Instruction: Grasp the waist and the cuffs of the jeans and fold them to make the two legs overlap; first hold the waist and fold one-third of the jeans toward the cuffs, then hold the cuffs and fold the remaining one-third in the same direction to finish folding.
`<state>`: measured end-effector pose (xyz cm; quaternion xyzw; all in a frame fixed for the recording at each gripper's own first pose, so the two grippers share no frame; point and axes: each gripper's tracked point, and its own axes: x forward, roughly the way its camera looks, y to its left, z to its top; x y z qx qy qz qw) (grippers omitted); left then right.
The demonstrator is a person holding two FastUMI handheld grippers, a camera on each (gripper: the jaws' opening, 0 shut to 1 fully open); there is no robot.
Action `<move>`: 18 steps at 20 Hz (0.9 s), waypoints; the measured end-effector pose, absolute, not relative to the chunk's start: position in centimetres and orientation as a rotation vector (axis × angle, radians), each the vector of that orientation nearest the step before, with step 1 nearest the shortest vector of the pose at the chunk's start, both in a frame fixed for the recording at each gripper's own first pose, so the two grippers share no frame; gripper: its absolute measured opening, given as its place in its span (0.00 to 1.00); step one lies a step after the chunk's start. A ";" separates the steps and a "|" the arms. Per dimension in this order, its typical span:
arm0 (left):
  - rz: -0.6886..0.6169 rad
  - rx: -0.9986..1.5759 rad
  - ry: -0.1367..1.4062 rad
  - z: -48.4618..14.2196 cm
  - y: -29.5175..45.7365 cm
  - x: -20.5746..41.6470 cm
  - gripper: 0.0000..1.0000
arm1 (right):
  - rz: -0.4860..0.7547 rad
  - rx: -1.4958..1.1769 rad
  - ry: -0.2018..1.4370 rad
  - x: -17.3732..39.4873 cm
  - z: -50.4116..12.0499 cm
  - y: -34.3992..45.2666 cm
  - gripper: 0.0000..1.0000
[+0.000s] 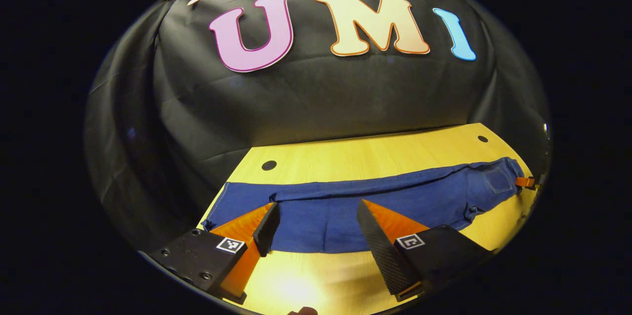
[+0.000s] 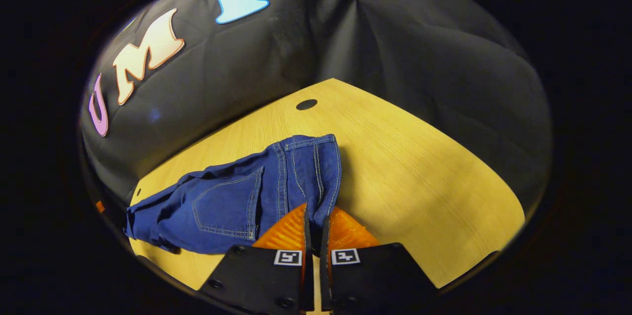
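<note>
Currently the jeans (image 1: 345,211) lie flat on the wooden table (image 1: 375,154), stretched along it in the left gripper view: cuff end at the left, waist (image 2: 316,167) at the far right. Legs appear already laid one over the other, with a fold line running along the length.

Left gripper (image 1: 316,223): jaws spread wide, hovering over the leg part near the cuffs, nothing between the fingers. Whether the tips touch the cloth, cannot tell.

Right gripper (image 2: 316,228): fingers drawn nearly together, with the near edge of the waistband pinched between them. In the right gripper view the waist runs away from the fingers, back pocket (image 2: 229,209) to its left, seams and stitching plain. In the left gripper view this gripper shows as a small piece at the waist end (image 1: 526,182).

Table holes: one (image 1: 269,165) beyond the cuff end, one (image 1: 483,139) beyond the waist. Booth wall (image 1: 316,102) of black cloth behind the table.
</note>
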<state>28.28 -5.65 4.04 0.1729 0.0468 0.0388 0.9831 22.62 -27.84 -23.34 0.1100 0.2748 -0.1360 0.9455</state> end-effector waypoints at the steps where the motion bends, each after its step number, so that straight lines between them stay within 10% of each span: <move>1: 0.075 0.343 0.098 3.7 -5.2 27.8 0.96 | -0.292 0.228 0.565 21.7 -23.1 -27.8 0.06; 12: -0.064 0.314 0.131 3.4 0.9 27.4 0.96 | -0.531 0.110 0.430 14.4 -15.7 -25.9 0.01; 18: -0.100 0.328 0.127 4.6 6.1 28.4 0.96 | -0.414 0.096 0.211 16.1 -6.9 -14.3 0.03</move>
